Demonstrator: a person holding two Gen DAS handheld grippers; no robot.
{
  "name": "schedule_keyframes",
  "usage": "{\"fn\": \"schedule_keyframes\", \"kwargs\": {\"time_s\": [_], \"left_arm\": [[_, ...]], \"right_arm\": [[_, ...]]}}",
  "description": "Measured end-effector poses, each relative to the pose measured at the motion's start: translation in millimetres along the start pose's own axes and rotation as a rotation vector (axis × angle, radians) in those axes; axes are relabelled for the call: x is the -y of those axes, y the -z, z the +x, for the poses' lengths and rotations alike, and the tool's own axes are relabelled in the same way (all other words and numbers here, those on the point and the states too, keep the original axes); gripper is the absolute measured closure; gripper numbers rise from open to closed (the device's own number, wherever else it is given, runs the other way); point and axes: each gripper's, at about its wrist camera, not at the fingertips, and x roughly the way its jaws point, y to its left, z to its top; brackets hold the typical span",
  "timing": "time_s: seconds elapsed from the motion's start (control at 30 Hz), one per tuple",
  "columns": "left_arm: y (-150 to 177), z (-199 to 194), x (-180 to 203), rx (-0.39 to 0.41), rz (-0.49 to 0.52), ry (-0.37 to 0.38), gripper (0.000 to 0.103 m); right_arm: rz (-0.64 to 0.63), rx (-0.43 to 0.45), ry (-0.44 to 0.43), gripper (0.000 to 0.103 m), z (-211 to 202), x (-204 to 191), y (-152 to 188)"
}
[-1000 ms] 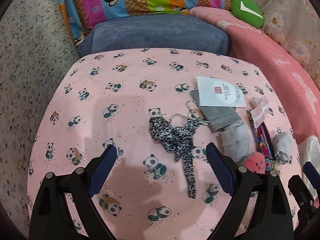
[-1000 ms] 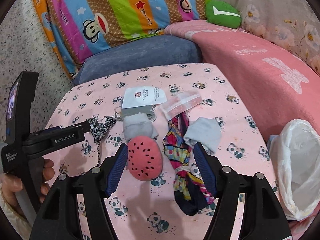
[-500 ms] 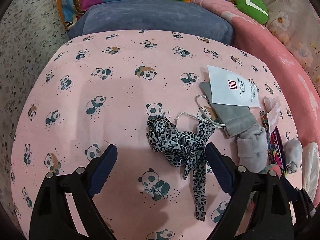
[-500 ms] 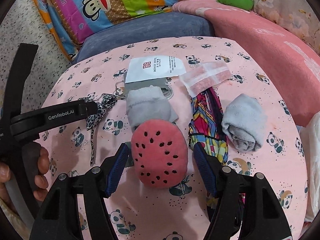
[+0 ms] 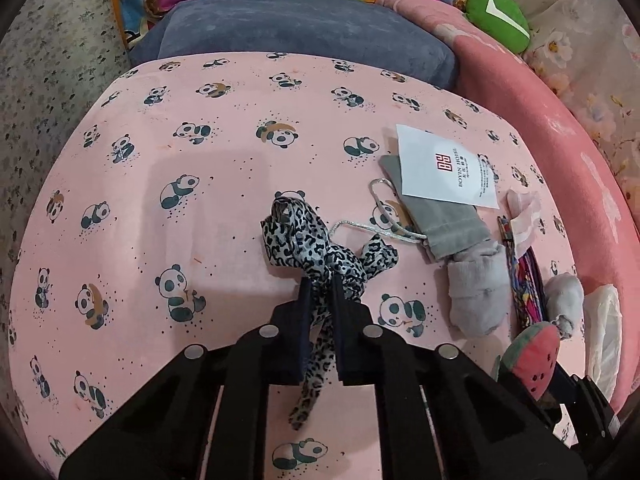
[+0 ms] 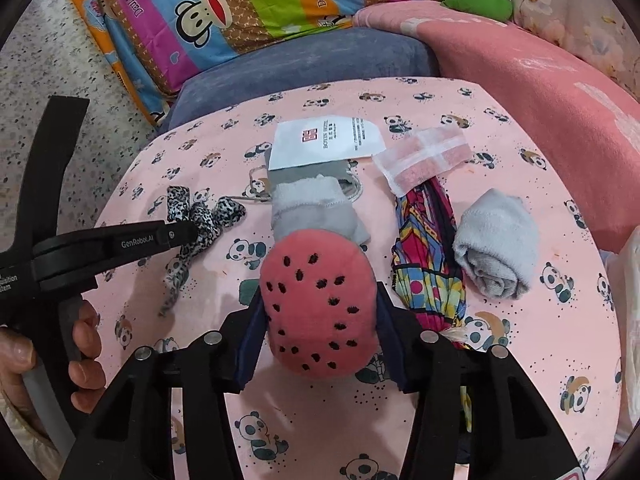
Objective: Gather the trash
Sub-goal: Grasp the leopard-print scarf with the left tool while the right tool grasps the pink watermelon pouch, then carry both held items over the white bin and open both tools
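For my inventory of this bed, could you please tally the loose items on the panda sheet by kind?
Grey rolled socks: 2
Leopard-print ribbon: 1
Watermelon plush: 1
White paper card: 1
Grey drawstring pouch: 1
Pink sachet: 1
Multicoloured cloth: 1
Total: 8

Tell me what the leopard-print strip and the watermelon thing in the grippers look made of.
Leopard-print strip: thin, slightly shiny woven fabric, probably satin; it knots and drapes limply between the left gripper's pads. Watermelon thing: soft, matte plush with stitched black seeds, likely stuffed; it bulges between the right gripper's pads.
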Motion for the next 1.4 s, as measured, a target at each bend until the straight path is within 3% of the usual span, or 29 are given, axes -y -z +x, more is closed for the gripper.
{"fn": "schedule_keyframes", "kwargs": {"time_s": [0.3,0.7,1.03,1.4], "left_arm": [[9.5,-56.7,29.6,0.08,0.044,0.059,0.095],[21.9,-125.3,115.6,0.184,0.2,0.169,0.095],[41.9,-149.5,202.9,0.21,0.343,0.261,0.095],[67.3,-153.1,289.6,0.188,0.485,0.353,0.095]], "right_arm": [[0.026,0.126,0.0,0.054,-60.5,11.3,-9.8],[0.117,0.313,0.051,0.054,-149.9,62.5,-13.2],[0.24,0.399,0.119,0.053,-198.1,134.6,0.9],[0.387,0.457,0.217,0.053,-231.7,214.2,28.7]]}}
